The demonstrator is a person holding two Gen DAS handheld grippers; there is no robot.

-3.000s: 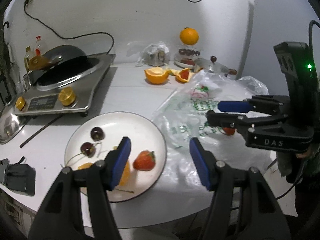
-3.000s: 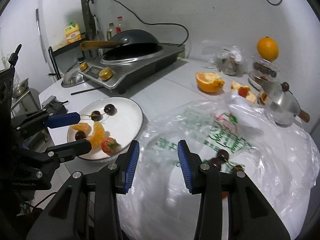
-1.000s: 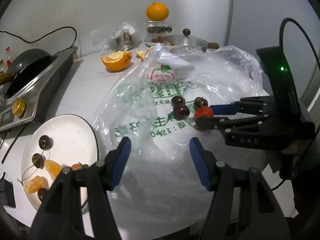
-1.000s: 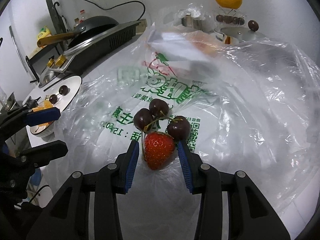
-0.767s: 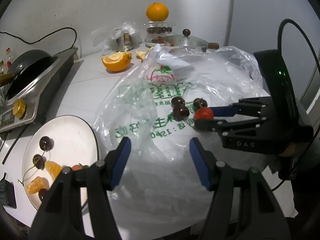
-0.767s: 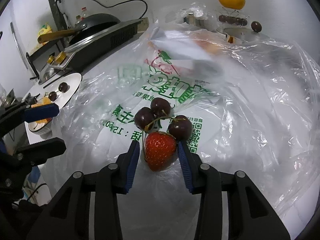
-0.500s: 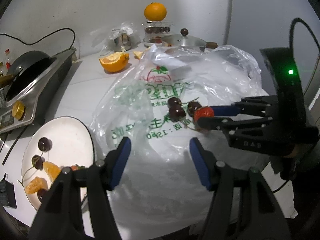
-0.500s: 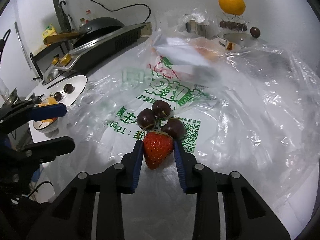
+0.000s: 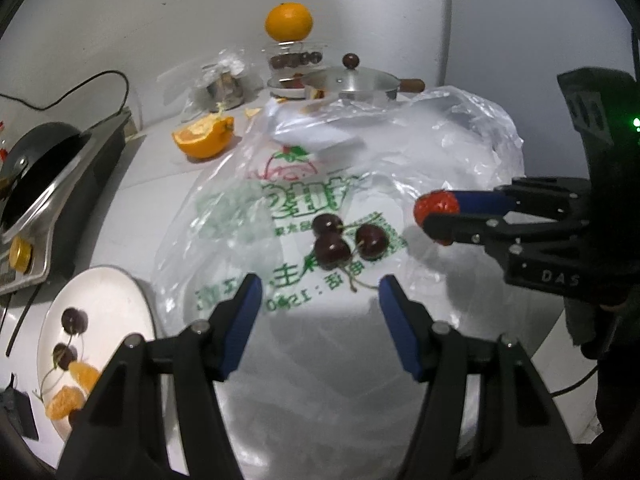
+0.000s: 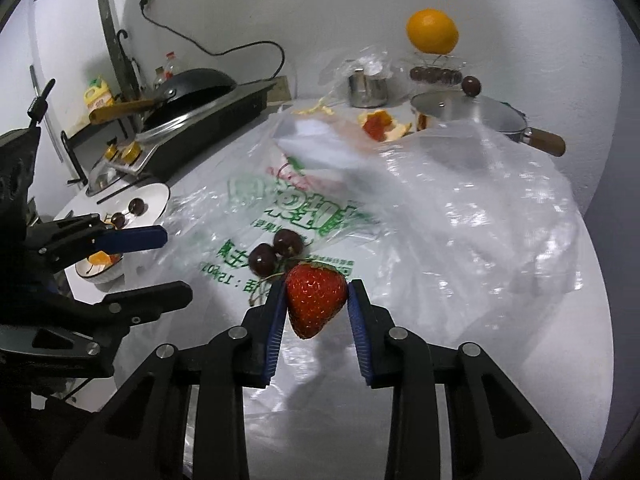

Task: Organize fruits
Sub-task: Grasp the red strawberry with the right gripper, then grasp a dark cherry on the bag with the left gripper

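Note:
My right gripper (image 10: 317,294) is shut on a red strawberry (image 10: 315,303) and holds it above the clear plastic bag (image 10: 440,216). From the left wrist view the same strawberry (image 9: 436,205) shows pinched at the tip of the right gripper (image 9: 434,216). Three dark cherries (image 9: 340,240) with stems lie on the bag's green print, just ahead of my left gripper (image 9: 320,300), which stands open with nothing between its fingers. A white plate (image 9: 108,308) at the lower left holds cherries (image 9: 74,320) and orange segments (image 9: 66,394).
An induction cooker with a black wok (image 10: 192,84) stands at the left. At the back are a cut orange half (image 9: 204,140), a lidded steel pot (image 9: 352,82), a metal cup in plastic (image 10: 366,86) and a whole orange (image 9: 289,22) on a clear container.
The right gripper closed on the strawberry and lifted it off the bag, away from the cherries. The left gripper shifted a little over the bag and stayed open.

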